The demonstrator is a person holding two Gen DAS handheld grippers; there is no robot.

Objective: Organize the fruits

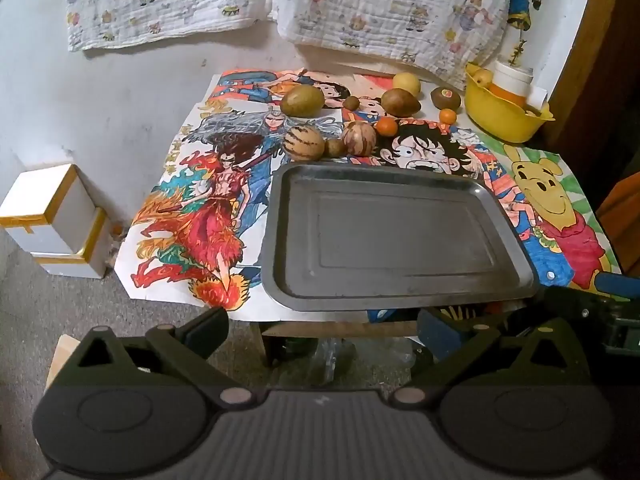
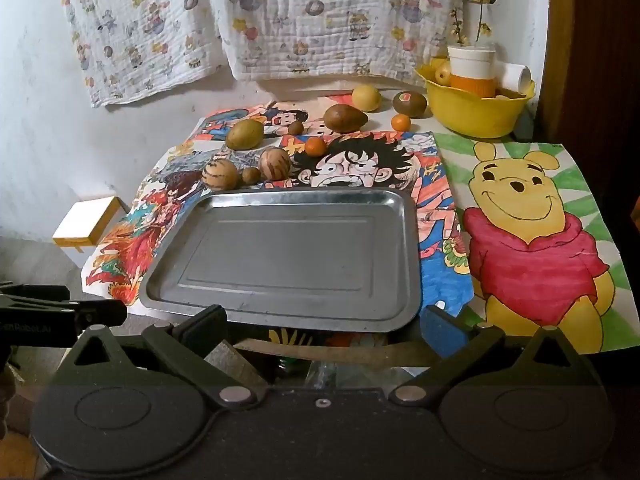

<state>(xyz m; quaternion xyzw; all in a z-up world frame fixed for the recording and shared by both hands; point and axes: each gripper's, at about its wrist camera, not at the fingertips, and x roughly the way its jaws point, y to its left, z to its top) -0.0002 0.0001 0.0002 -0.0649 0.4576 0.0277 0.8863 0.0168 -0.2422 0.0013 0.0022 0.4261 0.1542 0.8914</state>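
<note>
Loose fruits are laid on the drawing-covered table, all beyond the far rim of the metal tray (image 2: 280, 264), none on it. Nearest that rim, two striped round fruits (image 2: 220, 174) (image 2: 274, 163) are seen with a small brown fruit (image 2: 251, 175) between them. Further back, a green-brown oval fruit (image 2: 244, 134) lies to the left, and a second small brown fruit (image 2: 296, 127) is set between it and a brown pointed fruit (image 2: 345, 118). Two small oranges (image 2: 315, 146) (image 2: 400, 122) lie apart from each other, one on either side of that pointed fruit. At the back, a yellow round fruit (image 2: 366, 97) and a stickered kiwi (image 2: 409, 103) are noted. The tray is empty and lies near the table's front edge.

A yellow bowl (image 2: 472, 112) stands at the far right corner; an orange-and-white cup (image 2: 471, 72) and a pale fruit (image 2: 442, 74) are held in it. A printed cloth (image 2: 280, 20) hangs on the wall behind.

The left gripper (image 1: 322, 322) is held before the table's front edge, jaws spread wide, nothing between them. The right gripper (image 2: 322, 322) is held likewise, jaws fully apart and empty.
</note>
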